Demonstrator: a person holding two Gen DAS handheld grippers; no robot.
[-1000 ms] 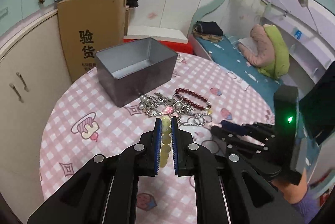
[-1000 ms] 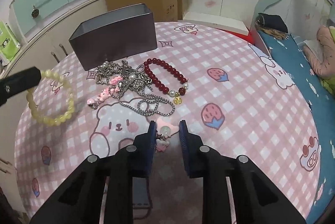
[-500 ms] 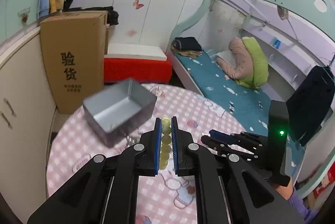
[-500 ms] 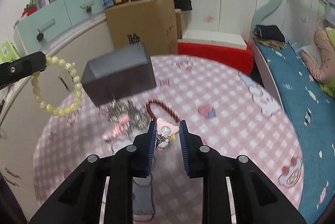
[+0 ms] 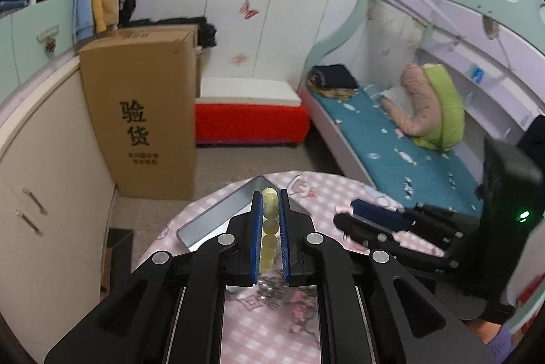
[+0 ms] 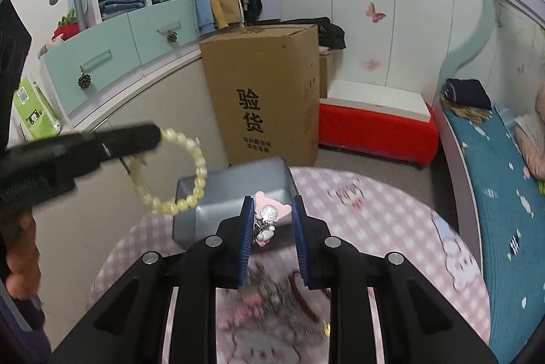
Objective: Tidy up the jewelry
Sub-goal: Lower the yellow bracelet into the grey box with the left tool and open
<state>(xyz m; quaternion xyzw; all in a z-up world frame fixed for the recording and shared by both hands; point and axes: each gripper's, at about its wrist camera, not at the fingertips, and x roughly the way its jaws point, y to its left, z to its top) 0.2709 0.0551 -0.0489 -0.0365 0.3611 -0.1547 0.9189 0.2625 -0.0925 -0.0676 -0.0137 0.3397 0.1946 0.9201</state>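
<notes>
My left gripper (image 5: 270, 199) is shut on a pale yellow bead bracelet (image 5: 268, 229), whose loop hangs from its tips in the right wrist view (image 6: 184, 173). Between the blue pads of my right gripper (image 6: 271, 205) sits a pink bear-shaped charm (image 6: 270, 205) with a round silver centre and small dangling pieces, and the gripper is shut on it. Both grippers hover above the near side of the grey metal box (image 6: 235, 187), seen also in the left wrist view (image 5: 221, 214). A blurred heap of chains and beads (image 6: 272, 292) lies on the pink checked table (image 6: 374, 221) below.
A tall cardboard box (image 5: 143, 105) stands on the floor behind the table, beside a curved cream cabinet (image 5: 41, 139). A red bench (image 6: 374, 129) and a bed with a teal cover (image 5: 391, 139) lie beyond. A person's hand (image 6: 20, 248) holds the left gripper.
Both grippers have risen from the table with their pieces and moved toward the grey box. The jewelry heap now lies below the fingers.
</notes>
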